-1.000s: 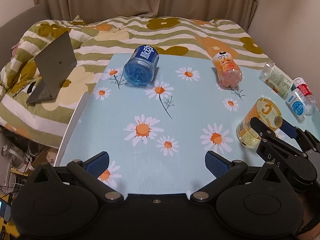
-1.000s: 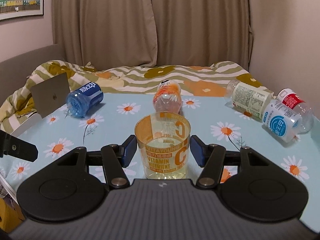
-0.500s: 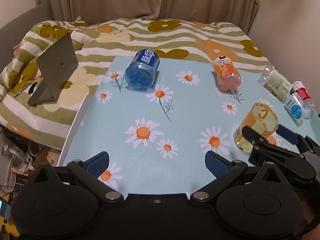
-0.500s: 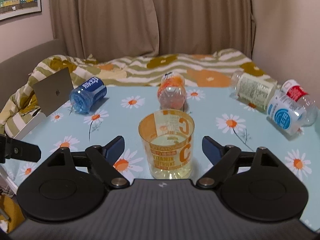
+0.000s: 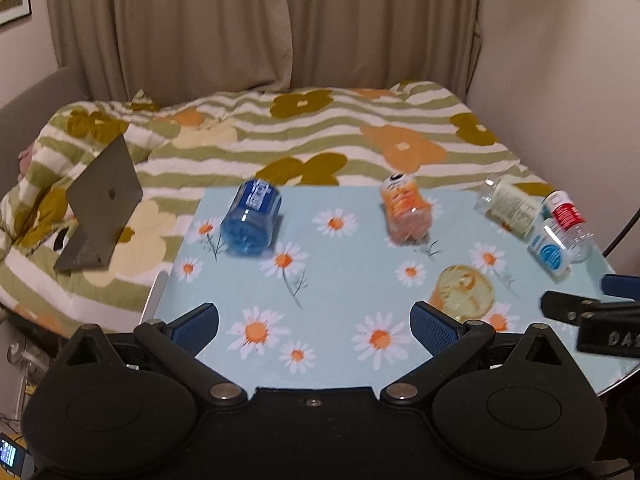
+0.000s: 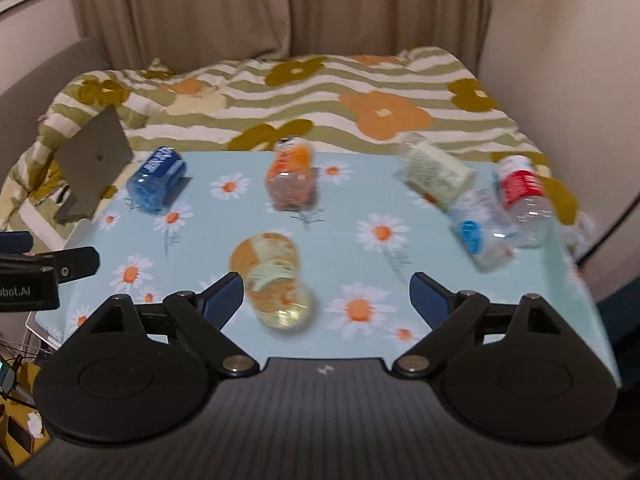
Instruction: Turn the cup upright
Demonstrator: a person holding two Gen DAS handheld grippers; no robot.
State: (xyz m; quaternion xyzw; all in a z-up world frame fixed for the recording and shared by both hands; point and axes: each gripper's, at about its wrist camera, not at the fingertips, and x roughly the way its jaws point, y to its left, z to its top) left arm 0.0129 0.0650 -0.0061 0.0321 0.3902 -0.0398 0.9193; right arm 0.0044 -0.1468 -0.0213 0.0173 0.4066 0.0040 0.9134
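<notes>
Tablecloth [image 5: 340,264] pale blue — daisies; bedspread [image 5: 320,132] green-striped.

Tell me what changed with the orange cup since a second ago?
The right gripper let go of the orange cup, opened wide and pulled up and back. The cup stands upright on the daisy table. The left gripper stayed open, and the bottles stayed lying down.

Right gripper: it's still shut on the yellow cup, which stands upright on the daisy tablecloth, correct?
Not quite. The right gripper is open, its jaws spread wide, and nothing is held between them. The right wrist view shows this. The yellow cup does stand upright on the daisy tablecloth, free of the gripper.
</notes>
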